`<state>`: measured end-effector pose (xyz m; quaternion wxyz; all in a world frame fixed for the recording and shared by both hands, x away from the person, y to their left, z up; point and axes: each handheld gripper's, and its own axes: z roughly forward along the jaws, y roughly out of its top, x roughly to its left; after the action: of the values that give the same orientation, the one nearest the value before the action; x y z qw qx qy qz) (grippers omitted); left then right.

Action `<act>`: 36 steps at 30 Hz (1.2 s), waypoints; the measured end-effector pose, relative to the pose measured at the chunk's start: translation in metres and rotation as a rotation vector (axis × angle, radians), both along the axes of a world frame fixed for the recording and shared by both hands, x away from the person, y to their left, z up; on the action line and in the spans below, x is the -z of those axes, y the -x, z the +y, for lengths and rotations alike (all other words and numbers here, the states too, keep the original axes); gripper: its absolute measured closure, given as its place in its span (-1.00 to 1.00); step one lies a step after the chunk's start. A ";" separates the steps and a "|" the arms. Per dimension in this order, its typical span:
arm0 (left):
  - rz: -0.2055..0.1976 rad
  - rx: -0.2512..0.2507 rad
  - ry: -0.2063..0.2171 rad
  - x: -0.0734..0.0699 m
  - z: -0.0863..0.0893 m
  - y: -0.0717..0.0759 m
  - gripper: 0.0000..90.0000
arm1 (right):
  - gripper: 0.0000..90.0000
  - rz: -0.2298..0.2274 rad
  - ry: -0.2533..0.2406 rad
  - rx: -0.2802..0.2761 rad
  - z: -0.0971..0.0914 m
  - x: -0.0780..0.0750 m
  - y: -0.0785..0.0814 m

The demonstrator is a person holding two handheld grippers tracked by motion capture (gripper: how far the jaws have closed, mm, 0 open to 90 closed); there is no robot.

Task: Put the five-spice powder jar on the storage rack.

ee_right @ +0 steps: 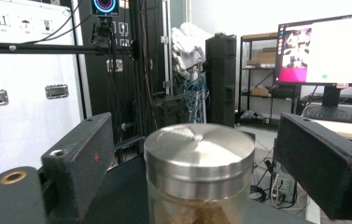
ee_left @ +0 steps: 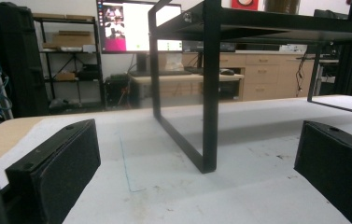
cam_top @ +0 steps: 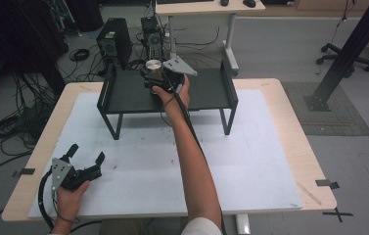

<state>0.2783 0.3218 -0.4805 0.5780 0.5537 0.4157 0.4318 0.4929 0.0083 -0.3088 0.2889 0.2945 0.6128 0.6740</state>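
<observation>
High view: one jar (cam_top: pixel 153 68), one rack (cam_top: pixel 123 93), two grippers.

High view looks down over table (cam_top: pixel 270 147); left gripper view sits low on it, facing black shelf (ee_left: pixel 211 93); right gripper view close behind jar (ee_right: pixel 199 163). Shelf shared.

No text reads clearly: small symbol labels on the white case (ee_right: pixel 24 70), left of the right gripper (ee_right: pixel 201 154), are possibly handling marks.
</observation>
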 end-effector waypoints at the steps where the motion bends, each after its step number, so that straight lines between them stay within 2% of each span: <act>1: 0.000 0.000 0.000 0.000 0.000 0.000 -0.99 | -0.77 -0.004 -0.003 0.000 -0.002 -0.002 0.001; 3: 0.000 0.001 -0.001 0.000 0.000 0.000 -0.99 | -0.84 -0.011 -0.014 0.010 -0.005 -0.006 0.005; 14: 0.000 0.001 0.000 0.000 0.000 0.000 -0.99 | -0.90 -0.052 -0.011 0.004 -0.032 -0.027 0.034; 19: 0.000 0.001 0.002 0.000 0.000 0.000 -0.99 | -0.90 -0.095 -0.014 0.016 -0.047 -0.033 0.050; 31: 0.000 0.001 0.000 0.000 0.000 0.000 -0.99 | -0.90 -0.139 -0.027 0.040 -0.090 -0.037 0.082; 36: 0.001 0.000 0.001 0.000 0.000 0.000 -0.99 | -0.89 -0.151 -0.006 0.063 -0.109 -0.033 0.097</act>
<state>0.2784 0.3217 -0.4805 0.5780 0.5539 0.4160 0.4313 0.3956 -0.1012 -0.2753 0.3544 0.2632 0.5776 0.6867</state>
